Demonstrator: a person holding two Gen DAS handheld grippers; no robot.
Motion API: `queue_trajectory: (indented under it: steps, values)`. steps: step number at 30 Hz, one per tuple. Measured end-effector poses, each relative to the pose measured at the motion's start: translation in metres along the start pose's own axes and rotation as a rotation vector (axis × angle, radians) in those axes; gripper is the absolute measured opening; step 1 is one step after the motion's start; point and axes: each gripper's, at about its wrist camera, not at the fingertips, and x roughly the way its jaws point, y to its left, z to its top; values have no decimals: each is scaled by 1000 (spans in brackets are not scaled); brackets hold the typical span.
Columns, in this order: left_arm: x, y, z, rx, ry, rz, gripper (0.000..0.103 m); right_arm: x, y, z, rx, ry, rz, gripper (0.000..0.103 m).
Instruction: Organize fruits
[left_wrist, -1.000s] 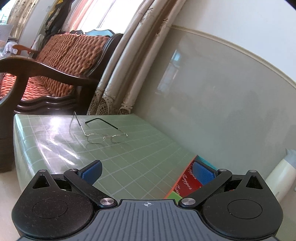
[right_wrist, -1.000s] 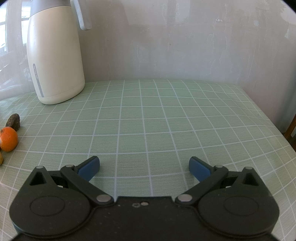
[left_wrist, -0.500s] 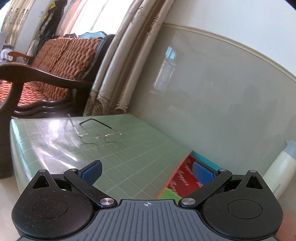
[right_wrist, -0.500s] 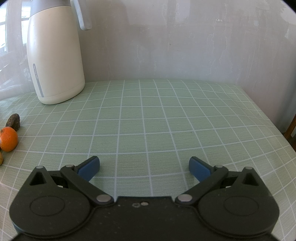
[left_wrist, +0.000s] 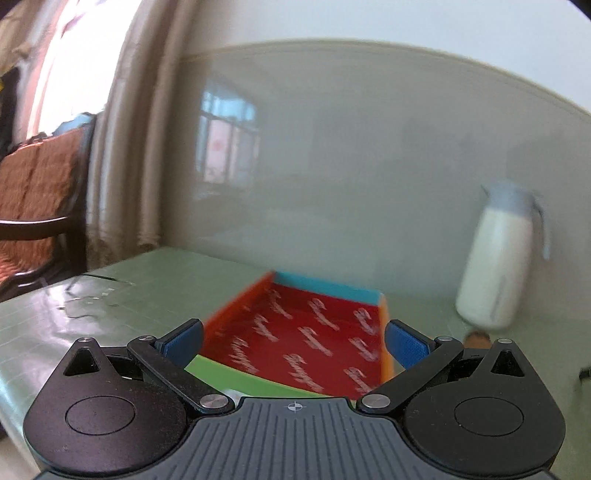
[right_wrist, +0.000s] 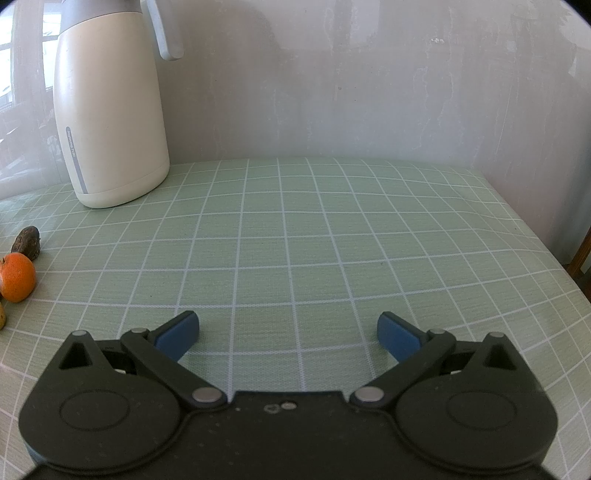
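Note:
In the left wrist view, a shallow tray (left_wrist: 303, 332) with a red printed floor and orange, blue and green walls lies straight ahead, blurred by motion. My left gripper (left_wrist: 293, 338) hovers open over its near end, holding nothing. In the right wrist view, an orange fruit (right_wrist: 16, 277) sits at the far left edge, with a dark brown fruit (right_wrist: 26, 240) just behind it and a sliver of a yellowish one (right_wrist: 2, 317) in front. My right gripper (right_wrist: 288, 332) is open above bare tablecloth, well right of the fruits.
A white thermos jug (right_wrist: 110, 107) stands near the wall, also seen as the jug (left_wrist: 498, 258) right of the tray. Wire-rimmed glasses (left_wrist: 92, 299) lie on the green checked tablecloth (right_wrist: 295, 240) left of the tray. A wooden armchair (left_wrist: 33, 192) and curtains (left_wrist: 140, 147) stand beyond the table's left end.
The left gripper has swung to the right: the tray has come to the centre, the jug has come into view, the glasses and armchair have slid left. The right gripper has not moved.

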Motion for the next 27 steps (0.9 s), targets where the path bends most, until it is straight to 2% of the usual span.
queue_trajectory:
  steps: [5,13,17,19,21,23,25,27]
  values:
    - [-8,-15,0,35,-38,3,103,0,0,0,0,0,0,103]
    - [-3,-21,1,29,-29,0,103,-3,0,-1,16,4,-9,103]
    - [-10,-28,1,52,-21,-34,103,-61,11,-21,128,-64,29,103]
    - [-12,-30,1,38,24,-67,103,-96,27,-42,140,-124,52,103]
    - [-17,-31,-1,-12,85,-128,103,-122,47,-69,115,-136,100,103]
    - [-27,-33,-7,-45,113,-202,103,-137,63,-91,80,-100,132,103]
    - [-39,-36,-13,-27,102,-207,103,-154,76,-103,49,-137,123,103]
    - [-47,-41,-16,26,96,-197,103,-169,83,-108,-4,-220,117,103]
